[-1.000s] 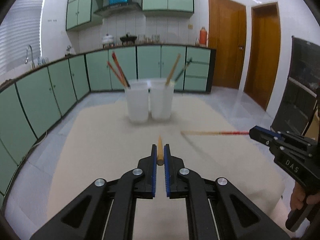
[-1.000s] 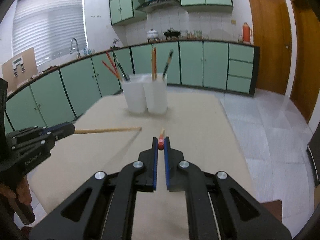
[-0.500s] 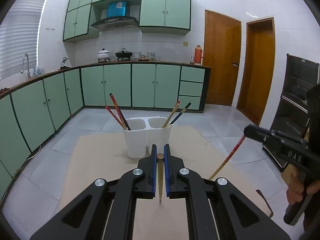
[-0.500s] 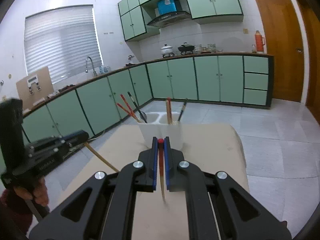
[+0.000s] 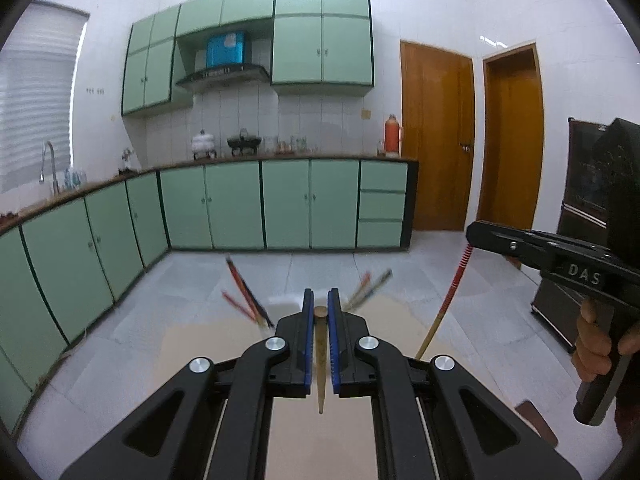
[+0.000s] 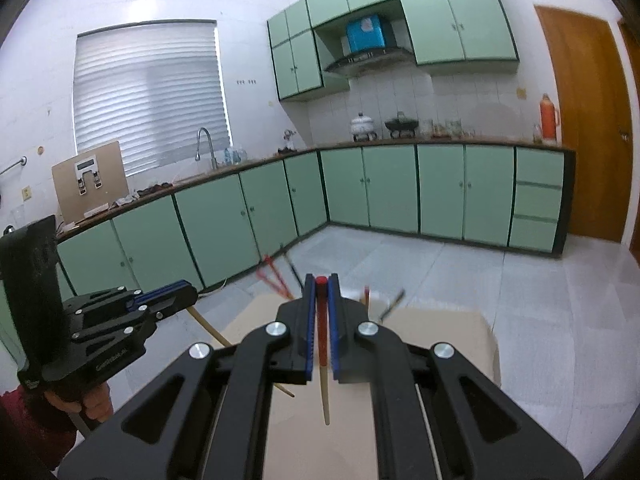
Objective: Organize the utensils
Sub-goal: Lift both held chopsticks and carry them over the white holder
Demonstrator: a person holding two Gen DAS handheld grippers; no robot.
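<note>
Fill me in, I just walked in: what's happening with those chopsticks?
A person holds a gripper in each hand, sorting utensils. The left gripper is shut on a plain wooden chopstick; the right gripper is shut on a red-topped chopstick. Both point tip-down over the tan table, near the blurred chopsticks standing beyond.

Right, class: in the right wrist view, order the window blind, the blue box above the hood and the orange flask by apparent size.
1. window blind
2. blue box
3. orange flask
This is apparent size only; each stands at a different distance from the camera.
</note>
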